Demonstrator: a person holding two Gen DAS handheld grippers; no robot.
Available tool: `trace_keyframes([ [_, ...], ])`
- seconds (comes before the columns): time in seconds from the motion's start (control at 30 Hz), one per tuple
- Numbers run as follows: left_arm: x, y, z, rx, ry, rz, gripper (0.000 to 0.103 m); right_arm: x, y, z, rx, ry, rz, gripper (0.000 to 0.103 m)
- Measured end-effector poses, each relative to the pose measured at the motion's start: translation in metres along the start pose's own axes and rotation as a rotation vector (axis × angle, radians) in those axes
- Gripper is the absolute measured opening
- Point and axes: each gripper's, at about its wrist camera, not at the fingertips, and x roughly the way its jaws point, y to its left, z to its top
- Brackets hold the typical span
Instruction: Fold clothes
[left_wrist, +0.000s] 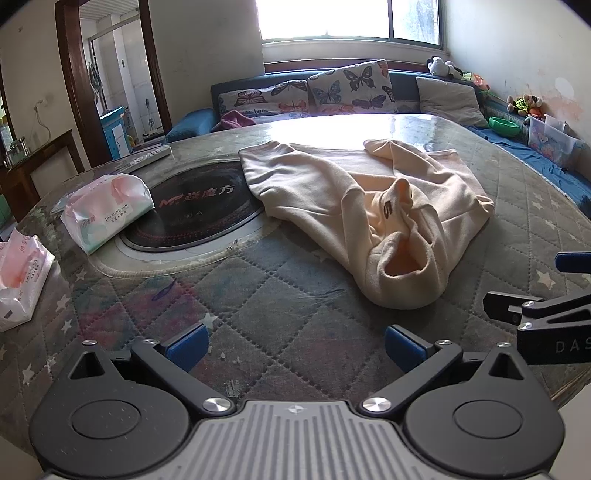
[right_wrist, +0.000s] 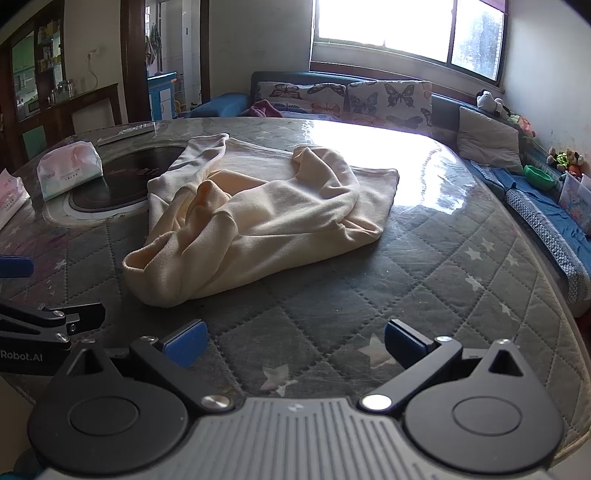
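A cream sweatshirt (left_wrist: 354, 206) lies crumpled on the round quilted table (left_wrist: 258, 295), with a sleeve cuff opening toward me. It also shows in the right wrist view (right_wrist: 258, 214). My left gripper (left_wrist: 295, 347) is open and empty, hovering over the table's near edge, short of the garment. My right gripper (right_wrist: 293, 343) is open and empty, also near the front edge, to the right of the left one. The right gripper shows at the right edge of the left wrist view (left_wrist: 554, 288); the left gripper shows at the left edge of the right wrist view (right_wrist: 37, 295).
A black induction hob (left_wrist: 192, 206) is set in the table, partly under the sweatshirt. Two tissue packs (left_wrist: 107, 210) (left_wrist: 18, 280) lie at the left. A remote (left_wrist: 151, 157) lies behind the hob. A sofa with butterfly cushions (left_wrist: 351, 88) stands beyond the table.
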Motion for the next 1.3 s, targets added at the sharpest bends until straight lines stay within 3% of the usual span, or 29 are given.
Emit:
trace_keyframes([
  [1.3, 0.0007, -0.0022, -0.0008, 0.013, 0.002, -0.019, 0.103, -0.0009, 0.0020, 0.0005, -0.004, 0.000, 0.005, 0.103],
])
